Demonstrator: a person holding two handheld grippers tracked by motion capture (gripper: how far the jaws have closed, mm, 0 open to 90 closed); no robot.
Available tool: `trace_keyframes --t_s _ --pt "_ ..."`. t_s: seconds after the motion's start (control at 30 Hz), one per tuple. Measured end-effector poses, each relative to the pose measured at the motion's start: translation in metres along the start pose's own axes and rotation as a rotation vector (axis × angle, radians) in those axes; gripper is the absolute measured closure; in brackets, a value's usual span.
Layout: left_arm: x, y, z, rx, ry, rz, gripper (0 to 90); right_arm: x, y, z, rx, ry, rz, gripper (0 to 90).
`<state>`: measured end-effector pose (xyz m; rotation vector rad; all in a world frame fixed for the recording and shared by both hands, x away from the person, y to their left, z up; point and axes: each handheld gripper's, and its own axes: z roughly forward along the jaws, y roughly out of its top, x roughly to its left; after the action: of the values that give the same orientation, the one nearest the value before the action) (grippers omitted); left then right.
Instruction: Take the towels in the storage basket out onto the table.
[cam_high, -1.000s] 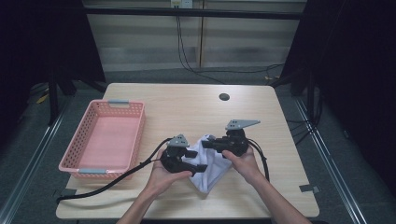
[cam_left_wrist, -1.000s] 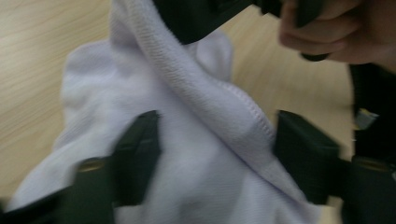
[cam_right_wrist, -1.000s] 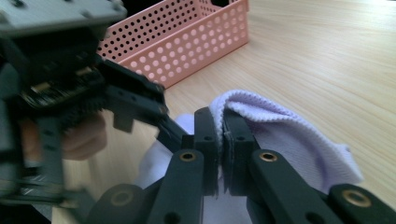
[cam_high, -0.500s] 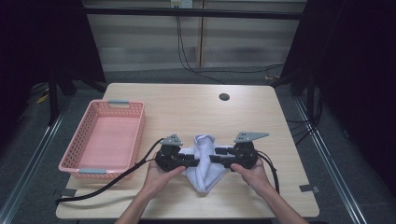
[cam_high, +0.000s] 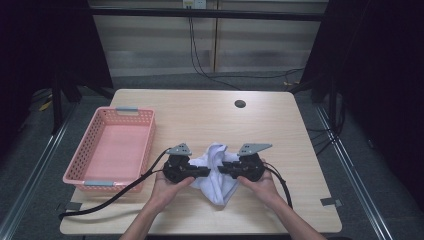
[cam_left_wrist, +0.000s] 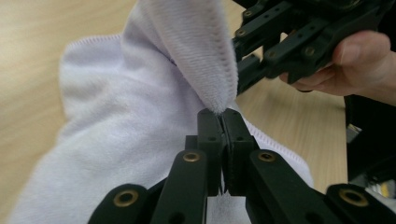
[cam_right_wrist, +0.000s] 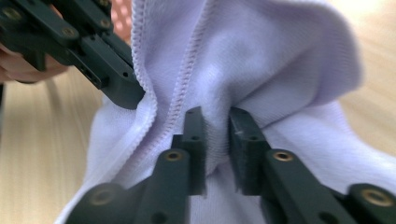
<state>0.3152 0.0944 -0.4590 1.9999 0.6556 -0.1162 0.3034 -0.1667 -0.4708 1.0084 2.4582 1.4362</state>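
No text, label, brand, number or sign can be read in any of the views.
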Motion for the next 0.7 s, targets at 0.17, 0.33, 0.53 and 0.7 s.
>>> trace_keyframes --t_s 0.17,0.33,0.53,0.7 --pt "0.0 0.005 -0.012 -0.059 -0.009 -0.003 88.6 -0.007 0.009 -0.02 -0.073 -0.021 0.04 85.8" --pt "0.001 0.01 -0.031 -0.121 0.009 -0.004 88.6 -0.021 0.014 -0.036 -0.106 -0.048 0.082 87.1" --pt "-0.008 0.031 -0.062 -0.225 0.032 0.027 88.7 -0.035 0.044 -0.065 -0.224 -0.053 0.069 87.4" --pt "-0.02 0.055 -0.093 -0.336 0.025 0.061 89.3 -0.048 0.08 -0.088 -0.294 -0.098 0.047 87.6"
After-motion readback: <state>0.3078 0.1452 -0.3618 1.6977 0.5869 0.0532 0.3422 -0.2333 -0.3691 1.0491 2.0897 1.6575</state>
